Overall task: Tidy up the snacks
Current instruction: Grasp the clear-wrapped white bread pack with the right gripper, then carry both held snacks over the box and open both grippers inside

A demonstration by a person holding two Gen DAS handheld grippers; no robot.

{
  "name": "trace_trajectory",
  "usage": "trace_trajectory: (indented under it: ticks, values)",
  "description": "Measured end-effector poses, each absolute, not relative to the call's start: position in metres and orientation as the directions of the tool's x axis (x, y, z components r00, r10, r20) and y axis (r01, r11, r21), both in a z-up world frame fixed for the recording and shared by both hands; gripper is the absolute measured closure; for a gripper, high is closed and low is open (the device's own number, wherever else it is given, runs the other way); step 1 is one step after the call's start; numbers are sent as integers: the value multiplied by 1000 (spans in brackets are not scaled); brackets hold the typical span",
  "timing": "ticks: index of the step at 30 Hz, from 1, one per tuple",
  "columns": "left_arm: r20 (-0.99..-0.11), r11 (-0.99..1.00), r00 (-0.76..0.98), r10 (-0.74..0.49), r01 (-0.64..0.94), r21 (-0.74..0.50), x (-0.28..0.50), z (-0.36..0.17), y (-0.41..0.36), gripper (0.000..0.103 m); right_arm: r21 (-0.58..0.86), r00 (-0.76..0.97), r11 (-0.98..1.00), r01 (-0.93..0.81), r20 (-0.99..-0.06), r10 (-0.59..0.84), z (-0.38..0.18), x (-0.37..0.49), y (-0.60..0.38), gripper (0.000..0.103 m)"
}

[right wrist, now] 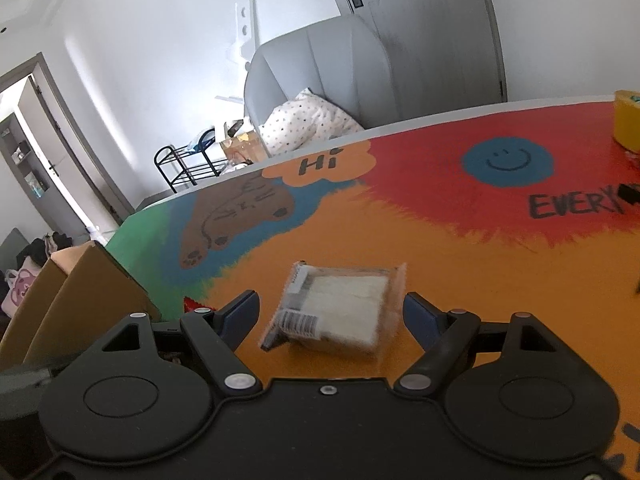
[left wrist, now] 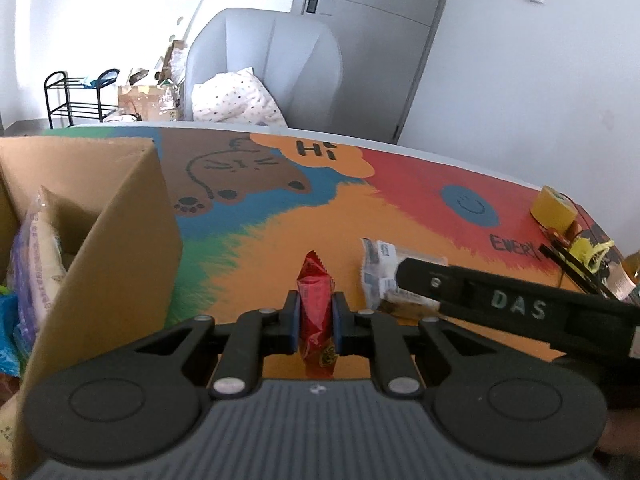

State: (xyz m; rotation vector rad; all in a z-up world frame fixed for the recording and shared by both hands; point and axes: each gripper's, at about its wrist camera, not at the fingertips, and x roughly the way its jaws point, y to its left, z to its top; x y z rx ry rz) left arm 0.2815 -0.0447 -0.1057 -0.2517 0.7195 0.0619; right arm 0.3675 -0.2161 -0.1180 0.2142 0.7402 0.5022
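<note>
My left gripper is shut on a red snack packet, held upright between the blue pads just above the colourful table mat. To its left stands an open cardboard box with several snack bags inside. A clear packet of white wafers lies flat on the orange part of the mat, between the fingers of my right gripper, which is open and not touching it. The same wafer packet shows in the left wrist view, partly hidden by the right gripper's finger.
A yellow tape roll and a tangle of small items sit at the table's right edge. Behind the table are a grey chair with a dotted cushion, a black rack and a door. The box corner lies to the left.
</note>
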Motion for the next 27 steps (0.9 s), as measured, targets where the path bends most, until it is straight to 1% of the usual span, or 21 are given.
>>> trace_trajectory:
  ticks: [3, 7, 11, 16, 21, 22, 27]
  values:
    - [-664, 958, 746, -45, -157, -242, 283, -110, -40, 88, 344, 622, 868, -359, -605, 497, -121, 375, -207, 22]
    - [-667, 953, 744, -38, -175, -249, 286, -114, -37, 88, 291, 614, 882, -371, -635, 468, -128, 380, -196, 24]
    - [-684, 956, 729, -28, -180, -231, 288, -119, -37, 88, 224, 632, 891, -394, -638, 440, -129, 378, -194, 32]
    - [-687, 959, 725, -39, -166, -230, 287, -121, -41, 88, 166, 656, 908, -384, -643, 395, -130, 373, -204, 34]
    - [-691, 960, 722, -37, -167, -226, 285, -122, -42, 88, 147, 668, 911, -385, -637, 384, -130, 366, -216, 43]
    - [-690, 960, 723, -39, -164, -226, 284, -122, -43, 88, 146, 668, 910, -387, -636, 386, -130, 365, -218, 48]
    - [-678, 962, 734, -38, -157, -223, 282, -115, -46, 88, 154, 673, 909, -387, -626, 393, -126, 353, -229, 52]
